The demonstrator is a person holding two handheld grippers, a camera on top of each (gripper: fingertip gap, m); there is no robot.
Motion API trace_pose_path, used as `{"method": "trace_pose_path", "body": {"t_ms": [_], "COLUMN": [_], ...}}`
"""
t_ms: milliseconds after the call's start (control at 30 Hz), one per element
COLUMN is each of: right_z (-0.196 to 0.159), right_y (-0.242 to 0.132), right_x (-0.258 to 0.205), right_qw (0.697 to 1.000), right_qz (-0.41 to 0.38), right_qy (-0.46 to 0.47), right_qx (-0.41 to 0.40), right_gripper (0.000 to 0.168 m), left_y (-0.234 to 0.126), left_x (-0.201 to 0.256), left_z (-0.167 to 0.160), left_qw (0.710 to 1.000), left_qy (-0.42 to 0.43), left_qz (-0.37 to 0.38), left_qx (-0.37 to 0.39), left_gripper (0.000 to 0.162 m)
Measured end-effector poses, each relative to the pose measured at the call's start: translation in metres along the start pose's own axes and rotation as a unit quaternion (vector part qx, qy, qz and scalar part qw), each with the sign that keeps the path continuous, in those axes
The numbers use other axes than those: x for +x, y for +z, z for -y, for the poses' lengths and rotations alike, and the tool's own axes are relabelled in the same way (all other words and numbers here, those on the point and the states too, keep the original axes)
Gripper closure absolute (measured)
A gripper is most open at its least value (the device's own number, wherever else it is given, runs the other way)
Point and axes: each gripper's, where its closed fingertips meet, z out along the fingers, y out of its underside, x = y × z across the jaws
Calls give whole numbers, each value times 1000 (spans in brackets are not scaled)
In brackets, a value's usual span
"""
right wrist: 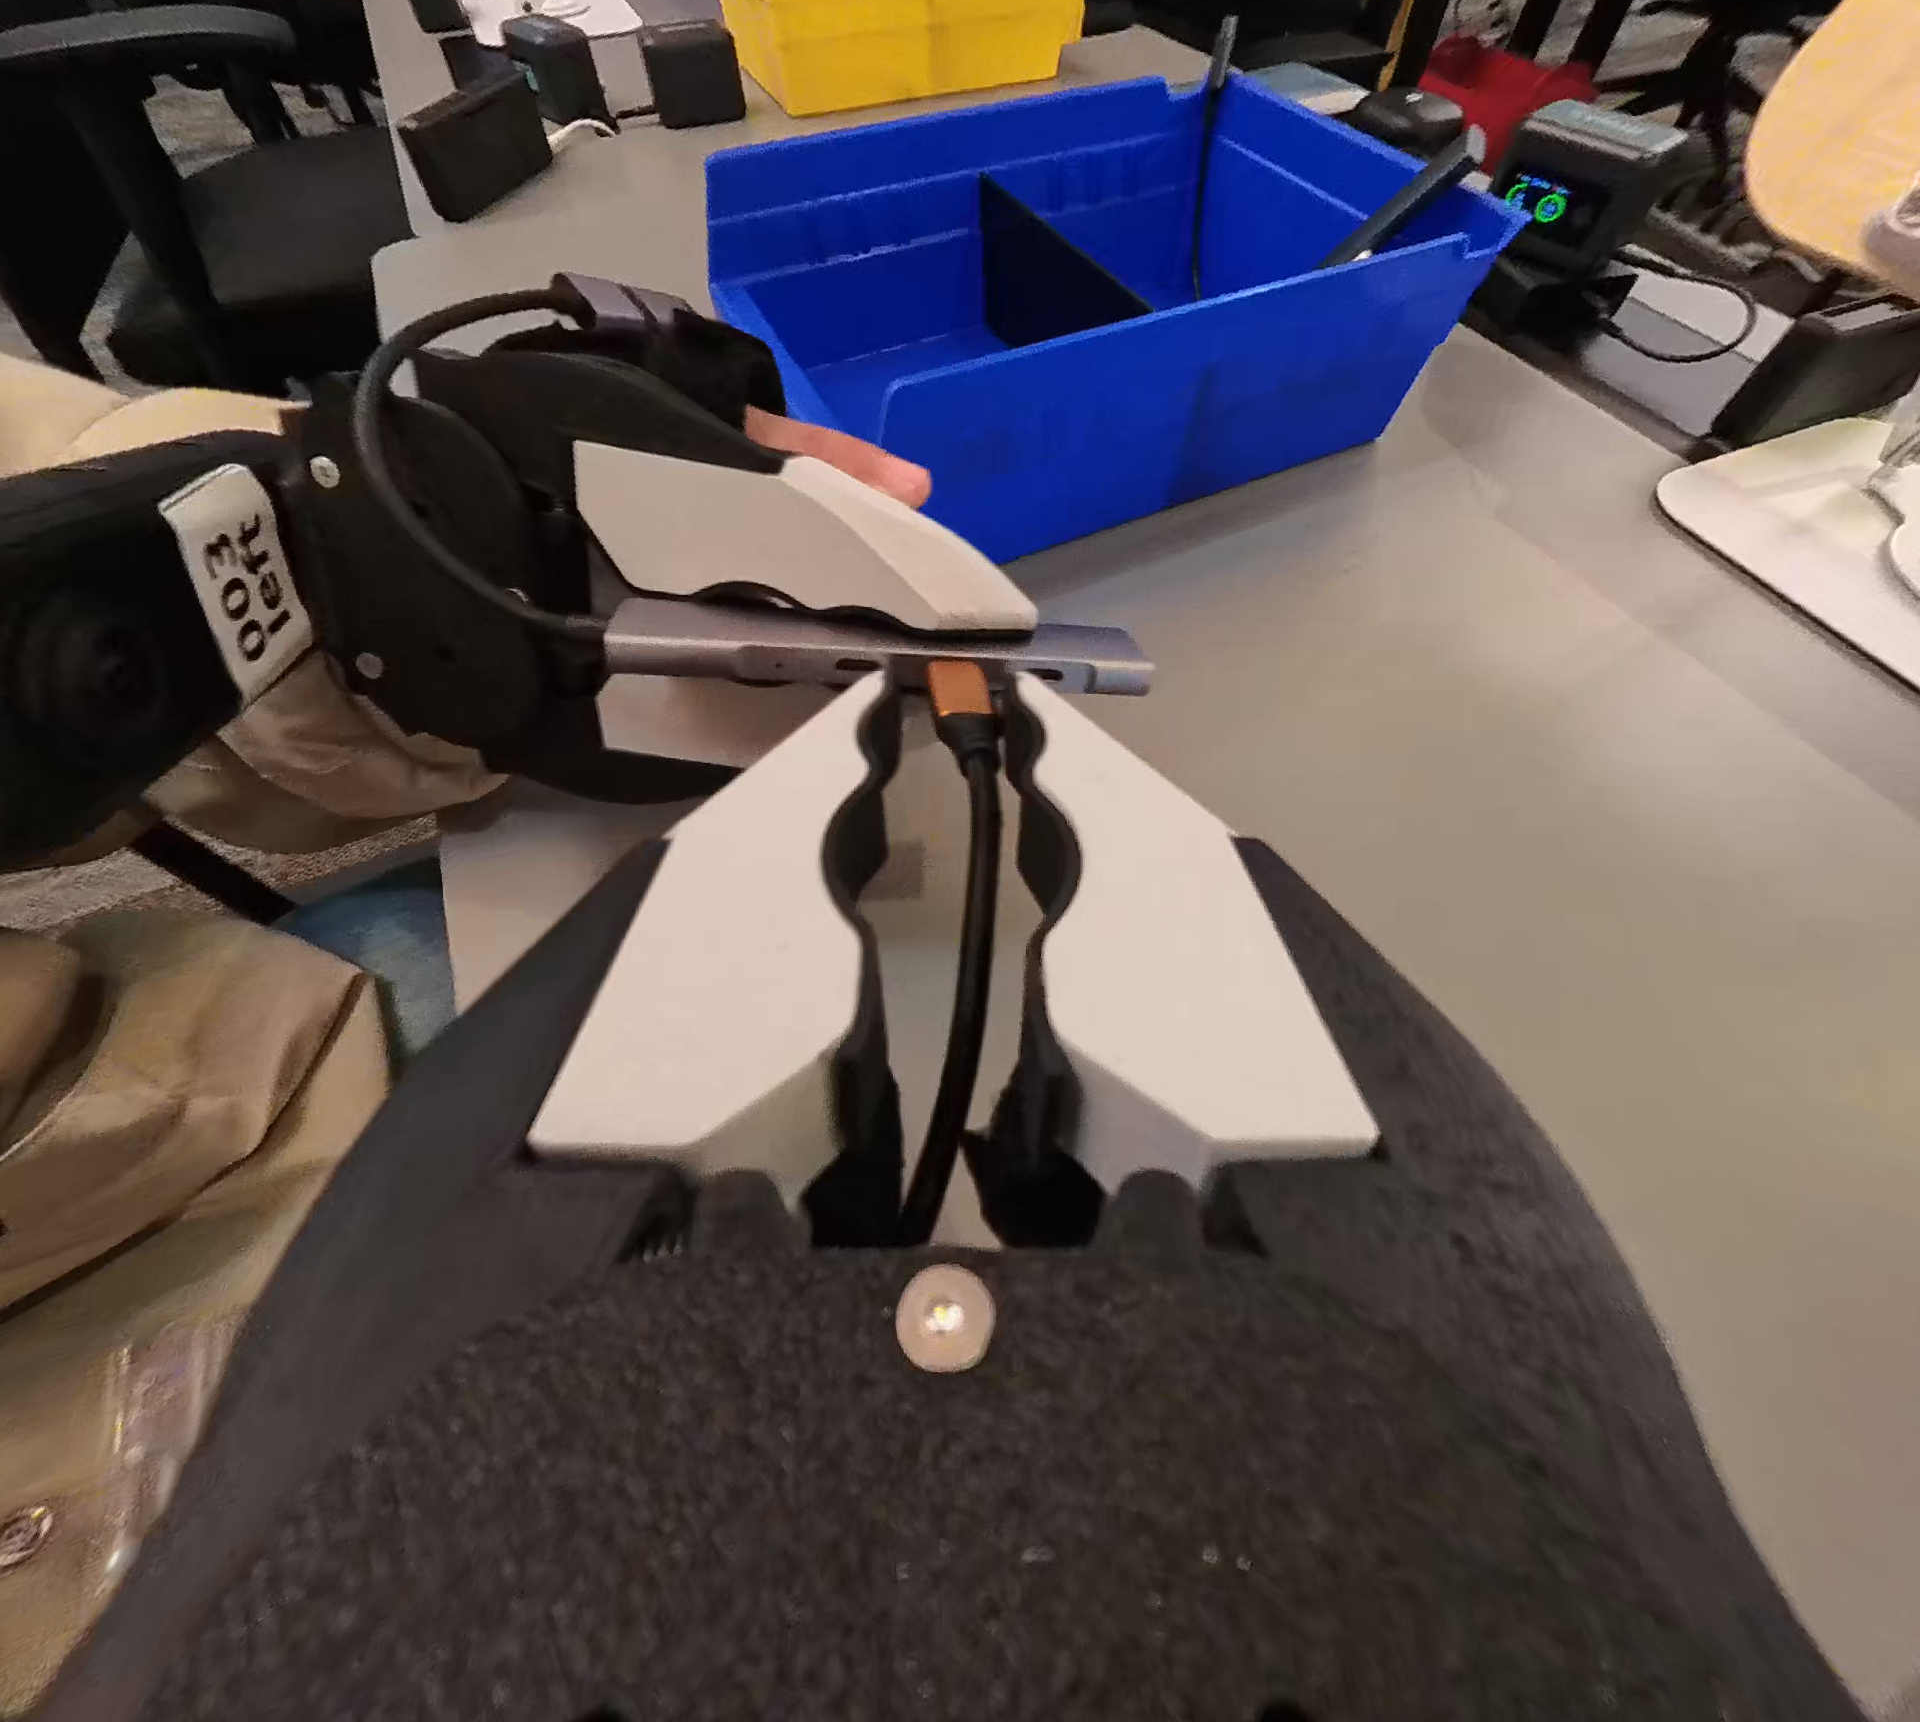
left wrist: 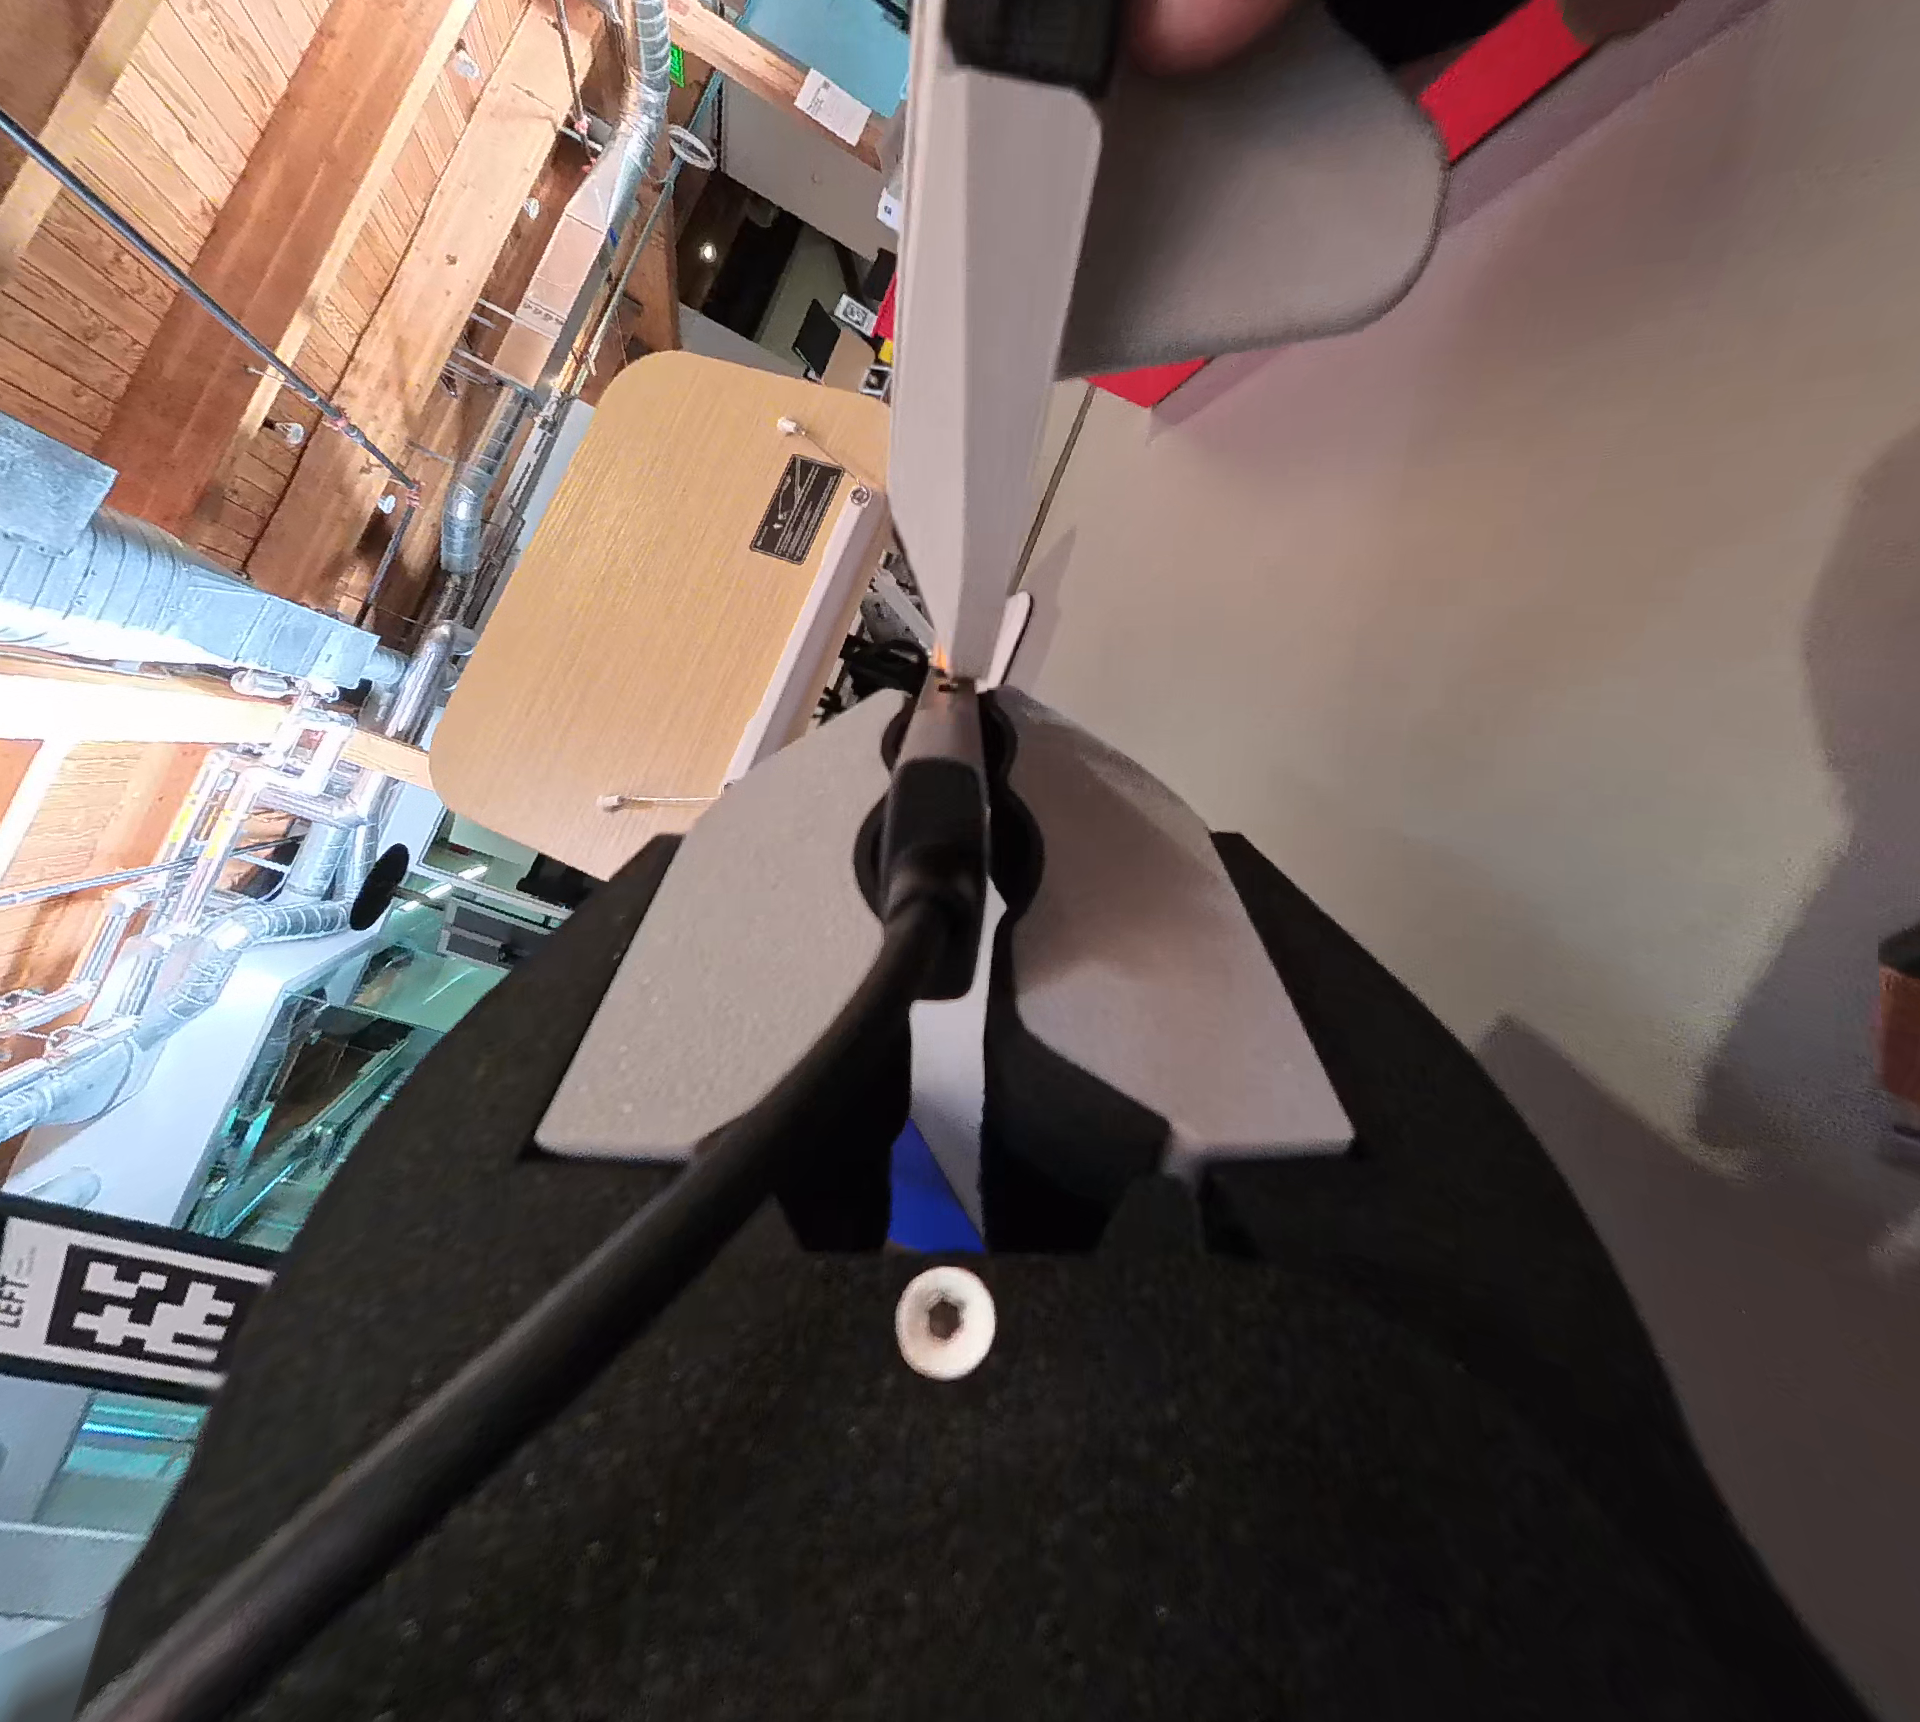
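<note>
Above table [right wrist: 1455, 685], left tool [right wrist: 831, 633] grips hub [right wrist: 1081, 670]; right tool [right wrist: 951, 706] pinches plug [right wrist: 958, 693].

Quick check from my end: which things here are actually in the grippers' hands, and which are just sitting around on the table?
In use:
- left gripper, shut on the grey hub
- right gripper, its fingers around the orange-tipped plug and black cable at the hub's side

Lying about:
- blue bin with divider
- yellow bin
- black chargers
</note>
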Motion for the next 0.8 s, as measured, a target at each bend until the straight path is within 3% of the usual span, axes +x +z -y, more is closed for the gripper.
{"method": "trace_pose_path", "body": {"t_ms": [267,500,567,600,700,800], "right_z": [1,0,10,24,57,87], "right_y": [-3,-24,-49,-73,-143,-200], "right_x": [3,-3,25,42,79,122], "right_qw": [996,992,995,995,996,980], "right_qz": [45,104,66,56,12,-142], "right_qy": [73,50,62,77,69,-2], "right_qx": [3,-42,-28,0,58,141], "right_gripper": [156,157,157,157,157,157], "left_y": [1,-1,-2,-7,-12,-3], "left_x": [-5,-1,-10,-20,-27,15], "left_z": [0,20,-15,-26,18,42], "left_qw": [999,1000,997,996,998,997], "left_qy": [34,23,9,-29,-56,-61], "left_qz": [13,6,18,26,26,-44], "left_qx": [-31,-5,-79,-77,-16,0], "left_gripper": [151,152,152,152,152,152]}}
